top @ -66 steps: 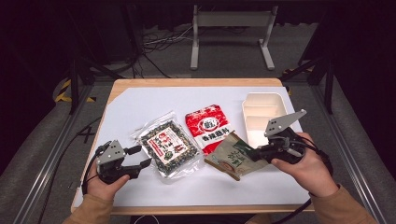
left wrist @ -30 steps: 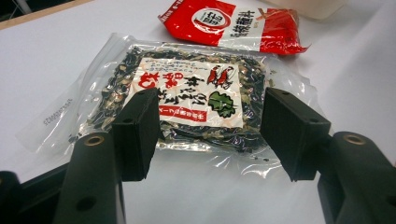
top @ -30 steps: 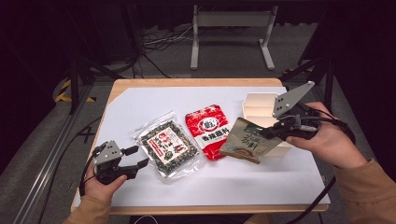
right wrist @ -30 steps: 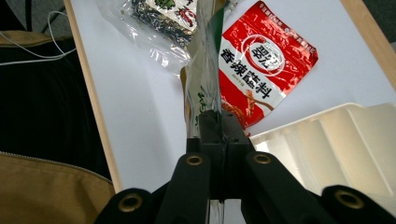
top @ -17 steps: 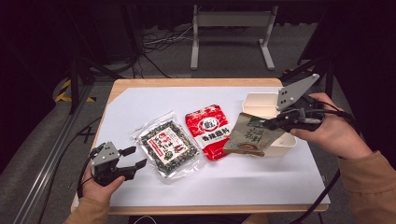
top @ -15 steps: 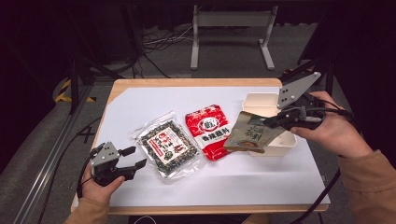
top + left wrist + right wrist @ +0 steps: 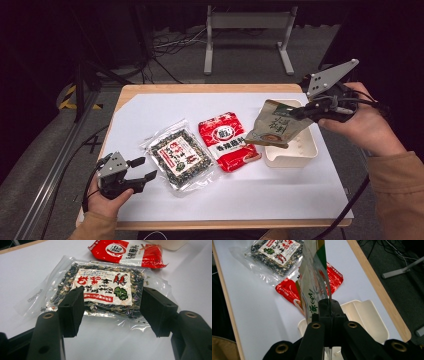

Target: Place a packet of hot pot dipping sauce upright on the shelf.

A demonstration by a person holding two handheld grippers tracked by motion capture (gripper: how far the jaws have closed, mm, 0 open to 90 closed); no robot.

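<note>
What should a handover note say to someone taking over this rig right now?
Right claw: shut on the green-and-brown foil pouch, held in the air over the cream plastic tray.
Left claw: open, holding nothing, near the table's front left, facing the clear bag of dark dried bits with a white label.
Red snack packet: flat on the white tabletop, between the clear bag and the tray.
Done: pouch lifted. Probably left: lower it into the tray, then likely the other two packs.
</note>
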